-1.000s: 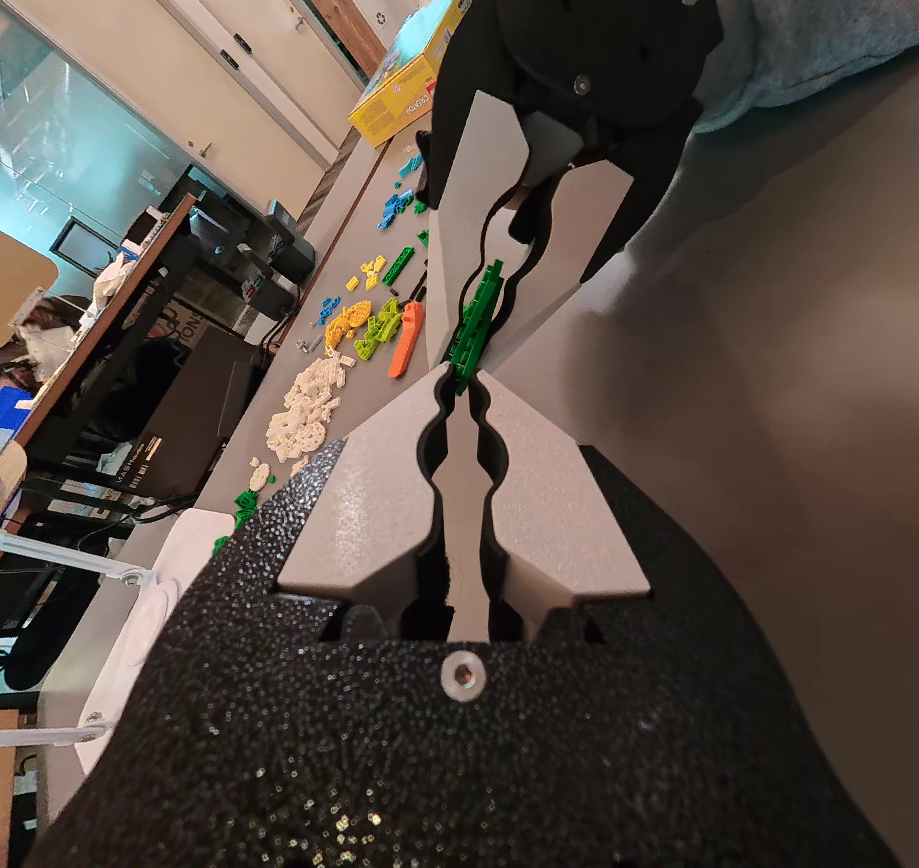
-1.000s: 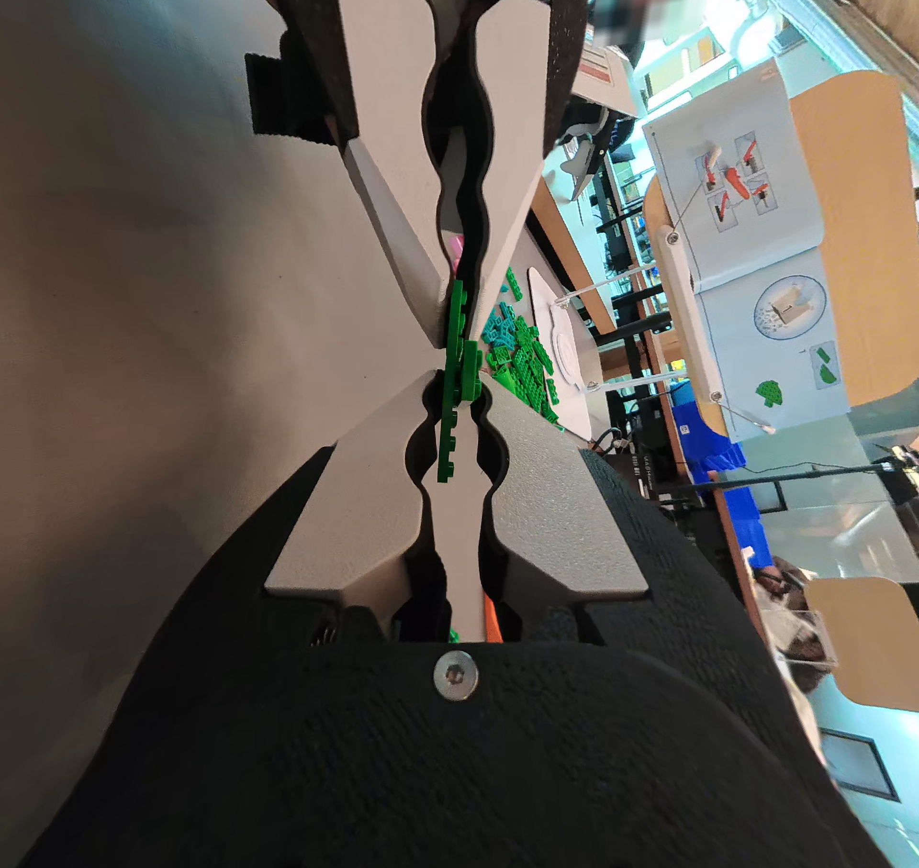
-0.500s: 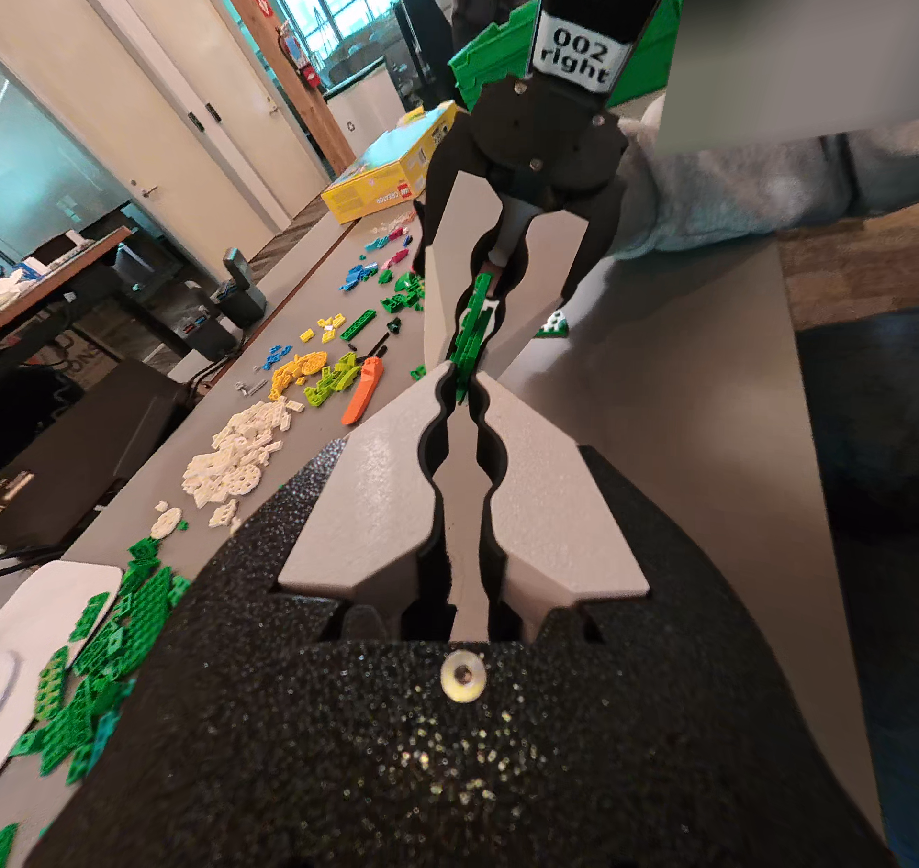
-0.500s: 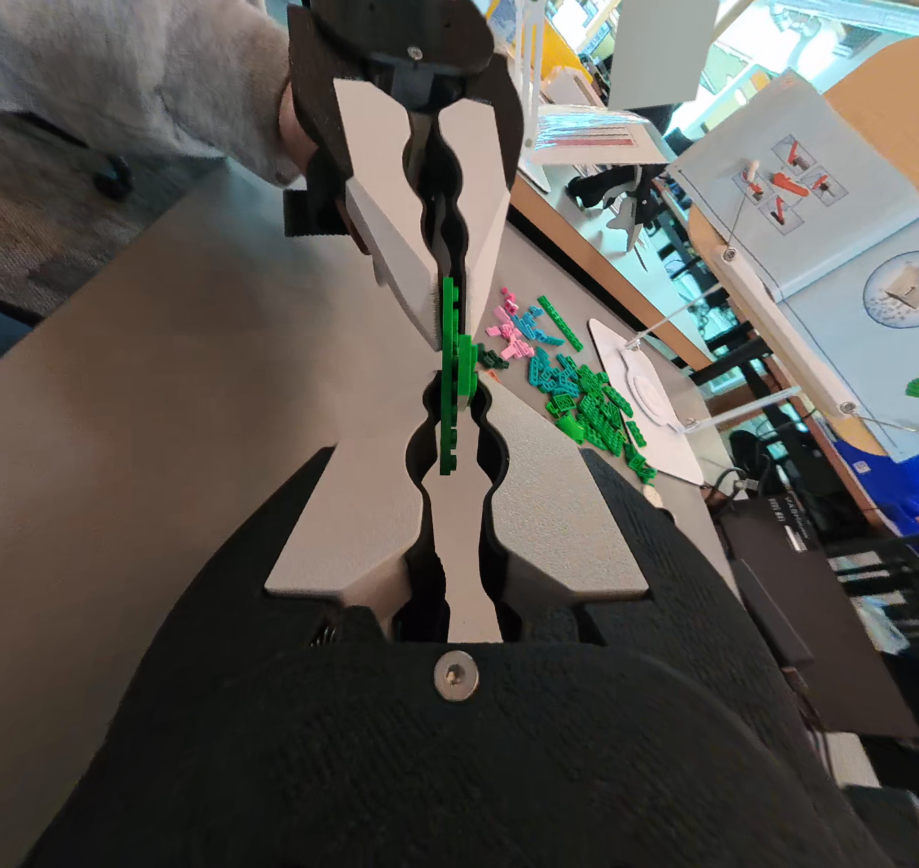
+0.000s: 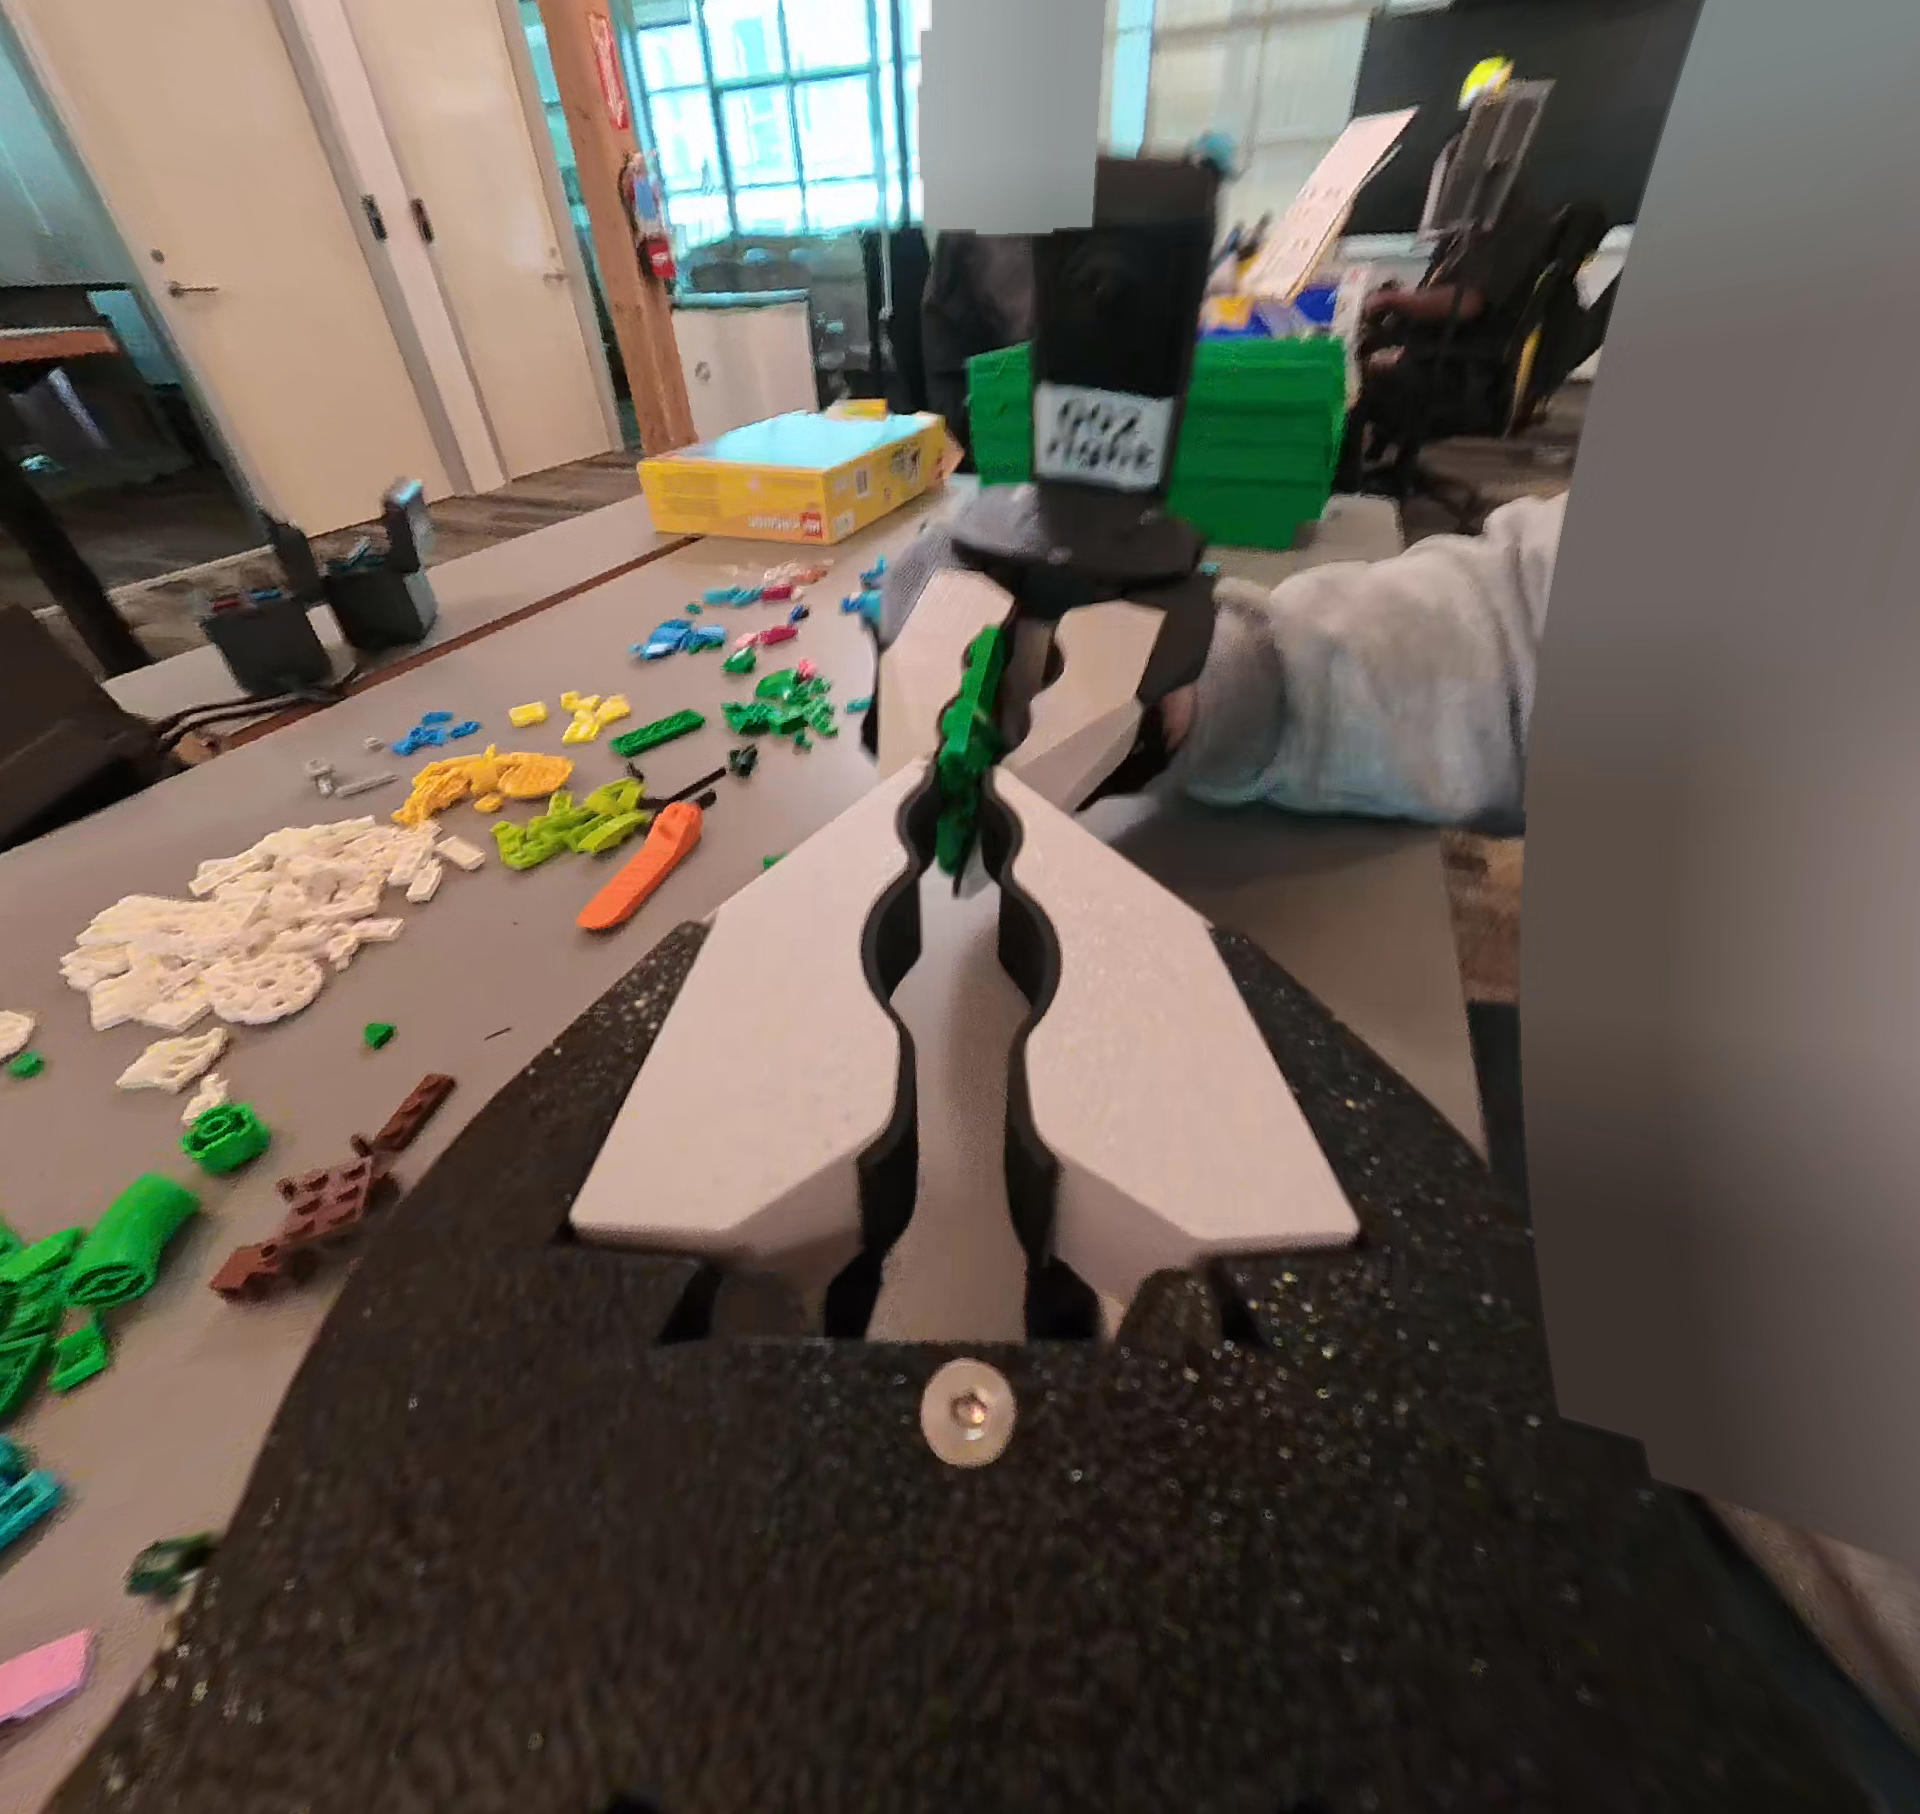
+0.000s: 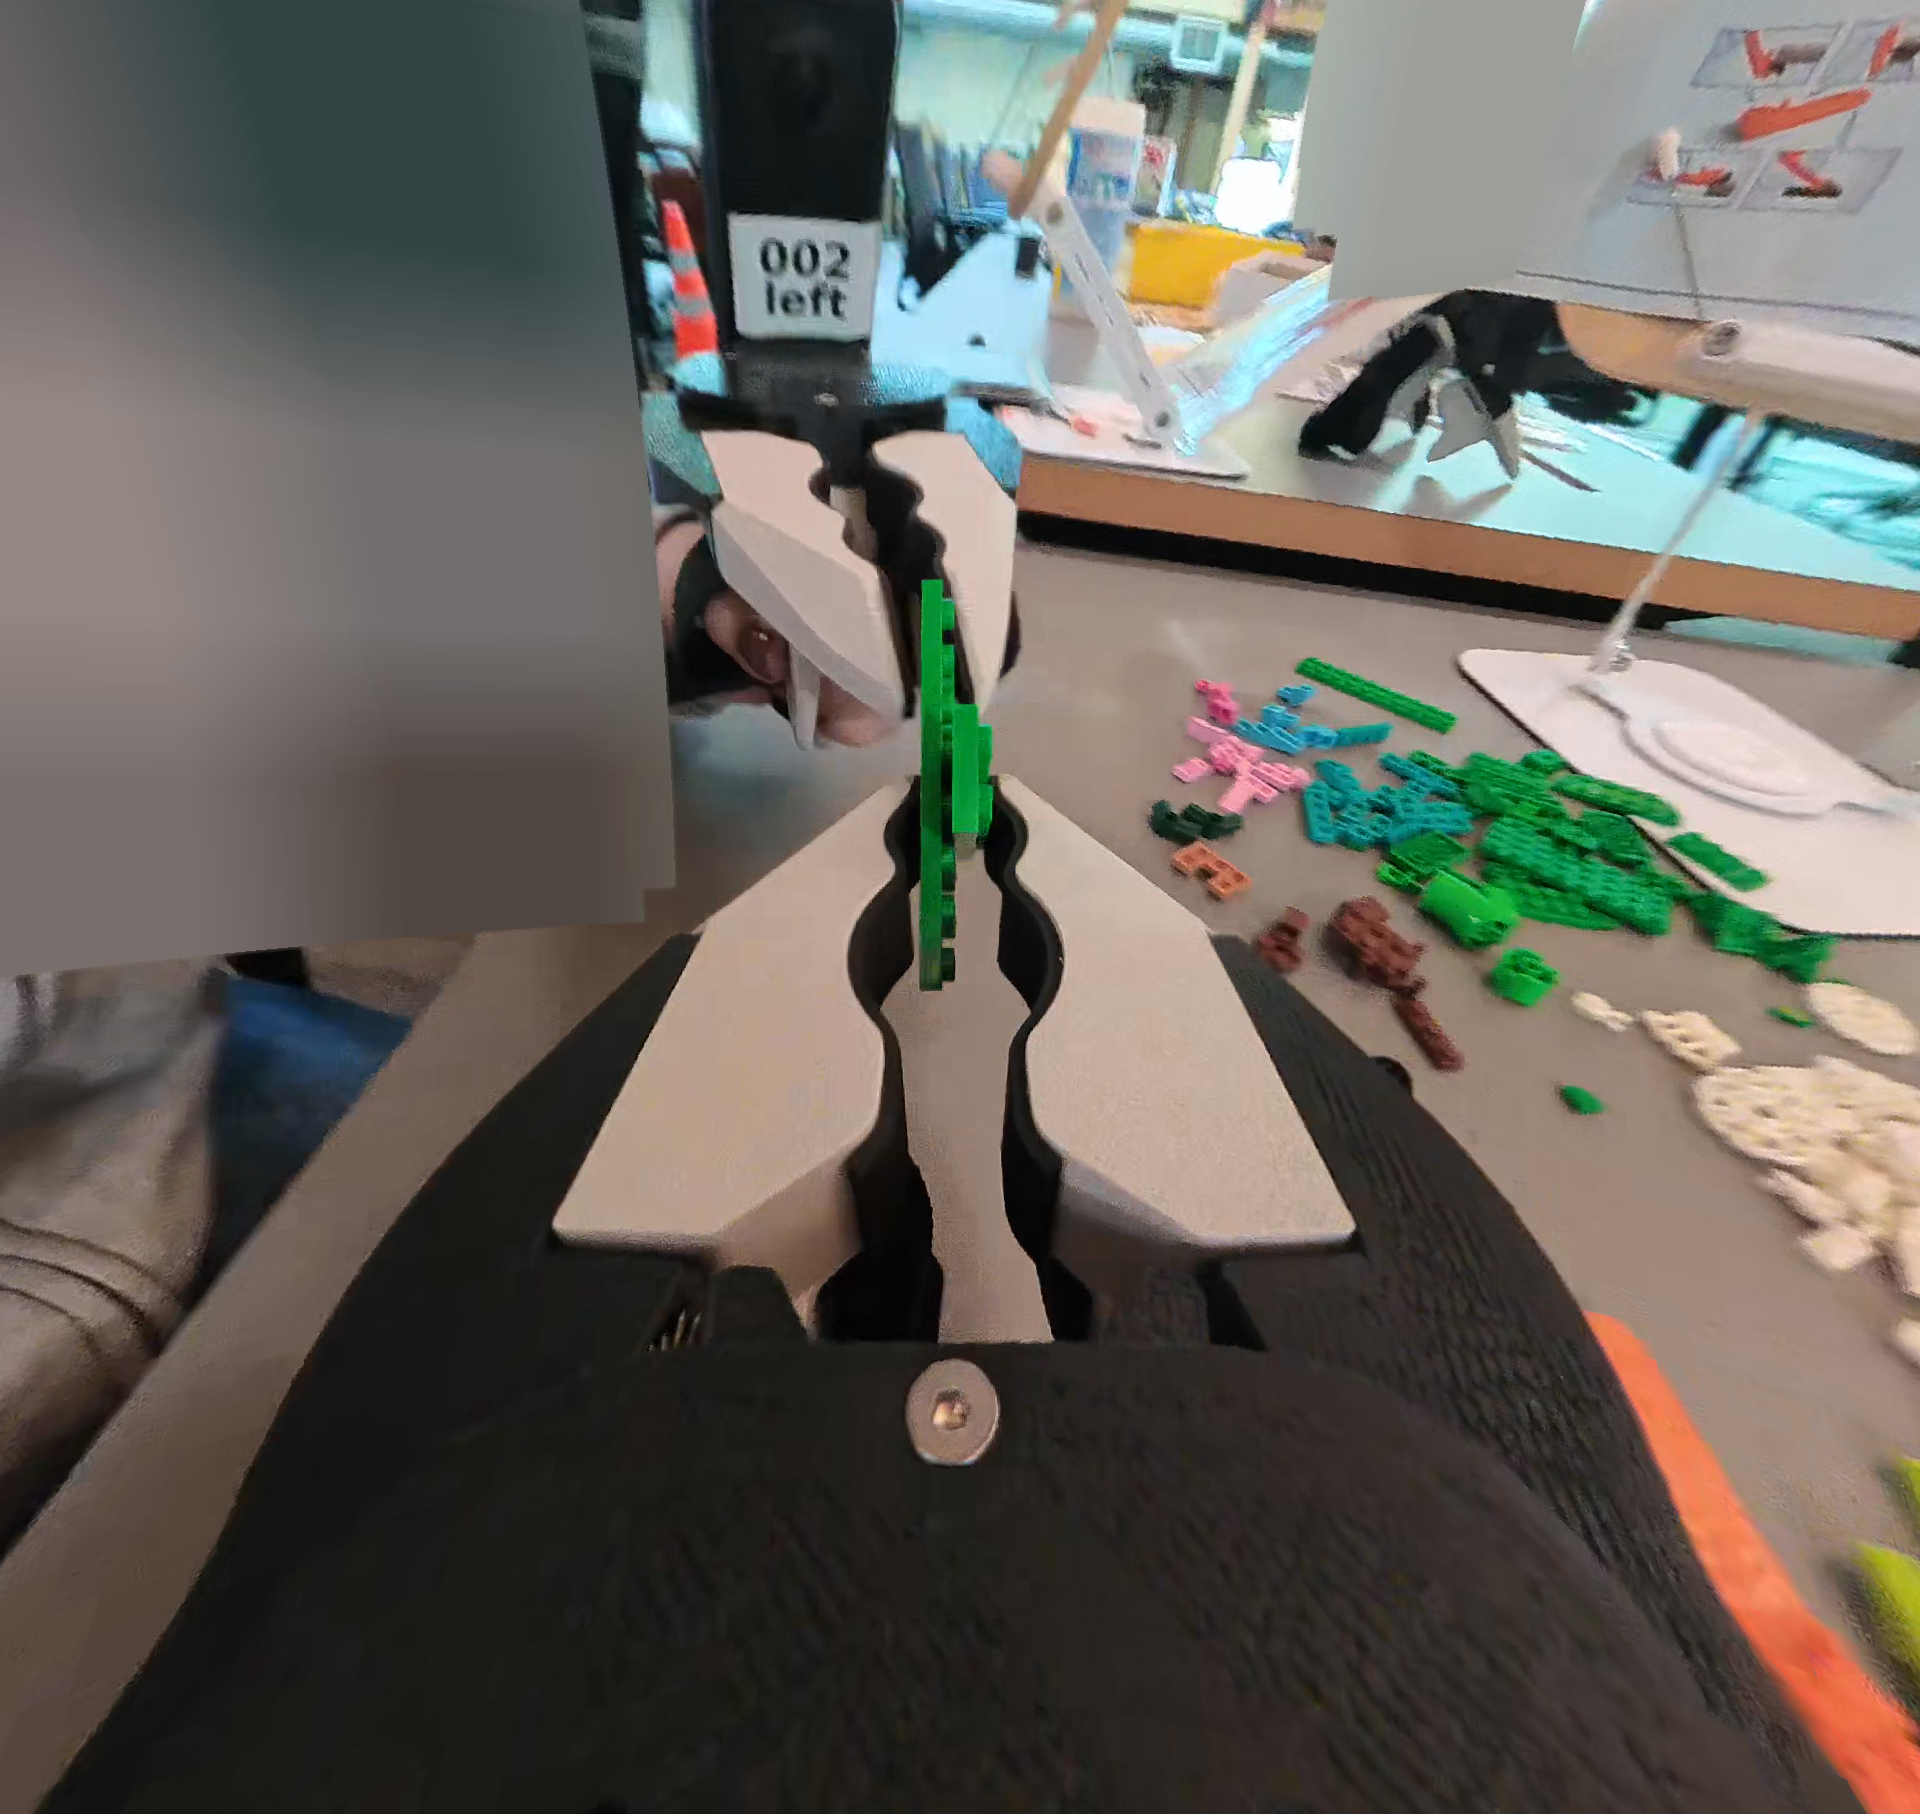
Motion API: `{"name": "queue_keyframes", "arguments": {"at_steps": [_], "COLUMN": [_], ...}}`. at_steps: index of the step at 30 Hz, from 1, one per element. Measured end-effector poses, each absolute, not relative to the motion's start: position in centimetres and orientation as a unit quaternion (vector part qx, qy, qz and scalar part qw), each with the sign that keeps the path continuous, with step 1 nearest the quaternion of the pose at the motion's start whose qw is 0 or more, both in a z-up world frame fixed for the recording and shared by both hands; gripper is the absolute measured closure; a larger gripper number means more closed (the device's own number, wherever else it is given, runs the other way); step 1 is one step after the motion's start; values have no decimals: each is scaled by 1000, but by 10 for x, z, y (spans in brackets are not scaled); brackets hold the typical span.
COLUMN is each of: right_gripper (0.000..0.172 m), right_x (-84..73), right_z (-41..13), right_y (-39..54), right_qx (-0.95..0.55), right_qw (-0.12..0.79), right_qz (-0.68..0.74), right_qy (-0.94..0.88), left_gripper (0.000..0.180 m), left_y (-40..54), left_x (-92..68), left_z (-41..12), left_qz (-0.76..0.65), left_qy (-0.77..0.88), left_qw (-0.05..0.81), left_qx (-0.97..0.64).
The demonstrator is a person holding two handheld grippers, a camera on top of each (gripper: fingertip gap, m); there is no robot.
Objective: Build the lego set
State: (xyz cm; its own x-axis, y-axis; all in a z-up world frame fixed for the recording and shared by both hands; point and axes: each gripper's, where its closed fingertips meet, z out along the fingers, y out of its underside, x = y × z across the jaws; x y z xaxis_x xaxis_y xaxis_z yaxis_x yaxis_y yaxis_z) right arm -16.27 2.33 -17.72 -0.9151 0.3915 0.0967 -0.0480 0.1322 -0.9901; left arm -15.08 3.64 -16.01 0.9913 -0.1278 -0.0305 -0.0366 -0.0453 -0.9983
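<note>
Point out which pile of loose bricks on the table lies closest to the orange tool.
The lime-green pile, just left of the orange tool; its pieces nearly reach the tool's upper end. The yellow pile and white pile lie farther off.

This looks like an open-plan office or lab used for hands-on work. A long grey worktop point(image 5: 499, 954) carries toy building bricks sorted by colour into heaps: white pieces point(image 5: 239, 923) towards its left edge, yellow pieces point(image 5: 488, 777) and blue pieces point(image 5: 436, 730) farther back, and a yellow product box point(image 5: 800, 481) at the far end. Behind that are pale double doors point(image 5: 405, 237), a timber post point(image 5: 603, 175), large gridded windows point(image 5: 769, 91) and stacked green crates point(image 5: 1257, 434). The right wrist view shows a second, wood-edged bench point(image 6: 1455, 517), an orange traffic cone point(image 6: 688, 284) and an open instruction booklet point(image 6: 1766, 133) clipped to a stand.
</note>
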Motion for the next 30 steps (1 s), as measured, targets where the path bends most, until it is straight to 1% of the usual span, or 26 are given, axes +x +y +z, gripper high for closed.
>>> {"name": "queue_keyframes", "arguments": {"at_steps": [2, 3, 9, 11, 12, 14, 18, 21, 23, 25, 27, 30], "right_gripper": [163, 163, 164, 164, 164, 163, 164, 164, 164, 164, 164, 164], "right_x": [-159, -158, -152, -150, -150, -151, -151, -152, -151, -151, -152, -154], "right_z": [-164, -158, -132, -131, -132, -138, -139, -133, -129, -130, -133, -129], "right_y": [25, 28, 40, 40, 39, 36, 31, 32, 32, 29, 29, 33], "right_qx": [-123, -130, -134, -128, -124, -104, -10, 78, 123, 138, 140, 132], "right_qw": [128, 106, 24, 22, 34, 105, 343, 532, 615, 640, 641, 645], "right_qz": [697, 716, 784, 785, 780, 743, 607, 454, 370, 343, 338, 339], "right_qy": [-695, -678, -606, -605, -612, -653, -717, -711, -685, -673, -675, -673], "left_gripper": [159, 158, 165, 163, 159, 151, 151, 150, 145, 146, 151, 160], "left_y": [36, 35, 39, 43, 44, 44, 39, 36, 34, 32, 30, 30], "left_x": [-155, -156, -145, -139, -136, -135, -133, -127, -126, -123, -120, -119], "left_z": [-158, -158, -149, -147, -145, -142, -140, -135, -132, -127, -126, -137], "left_qz": [-38, -41, -90, -84, -76, -41, 96, 185, 218, 239, 258, 267], "left_qy": [38, 36, 28, 36, 41, 57, 129, 183, 201, 218, 235, 257], "left_qw": [691, 692, 705, 707, 711, 714, 695, 674, 661, 661, 654, 621], "left_qx": [-721, -720, -703, -701, -698, -696, -700, -691, -689, -677, -671, -691]}}
